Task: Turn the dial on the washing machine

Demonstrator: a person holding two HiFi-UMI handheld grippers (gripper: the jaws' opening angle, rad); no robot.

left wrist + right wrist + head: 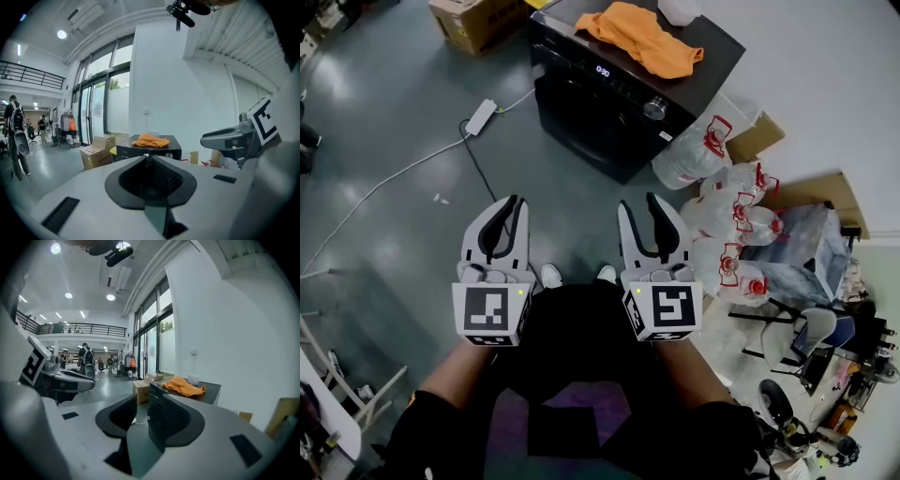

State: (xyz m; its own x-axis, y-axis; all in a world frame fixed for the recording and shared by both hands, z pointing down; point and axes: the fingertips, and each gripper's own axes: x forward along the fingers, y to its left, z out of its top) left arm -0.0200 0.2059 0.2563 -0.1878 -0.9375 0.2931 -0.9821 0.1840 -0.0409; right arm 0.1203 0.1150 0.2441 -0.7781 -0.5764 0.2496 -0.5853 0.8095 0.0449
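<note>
The black washing machine [614, 89] stands on the floor ahead of me, with an orange cloth [642, 37] lying on its top. Its silver dial [654, 108] sits at the right end of the front panel. Both grippers hang well short of the machine, over the grey floor. My left gripper [514, 204] is shut with nothing in it. To its right, my right gripper [638, 203] stands open and empty. In the left gripper view the machine [149, 151] and the dial [169, 155] show far beyond the shut tips. The right gripper view has the cloth [185, 386] past the parted jaws.
White plastic bags [712, 150] with red print are piled right of the machine, with more bags [741, 220] nearer me. A cardboard box [473, 21] stands left of the machine. A power strip [480, 115] with a cable lies on the floor. Chairs [797, 337] crowd the right.
</note>
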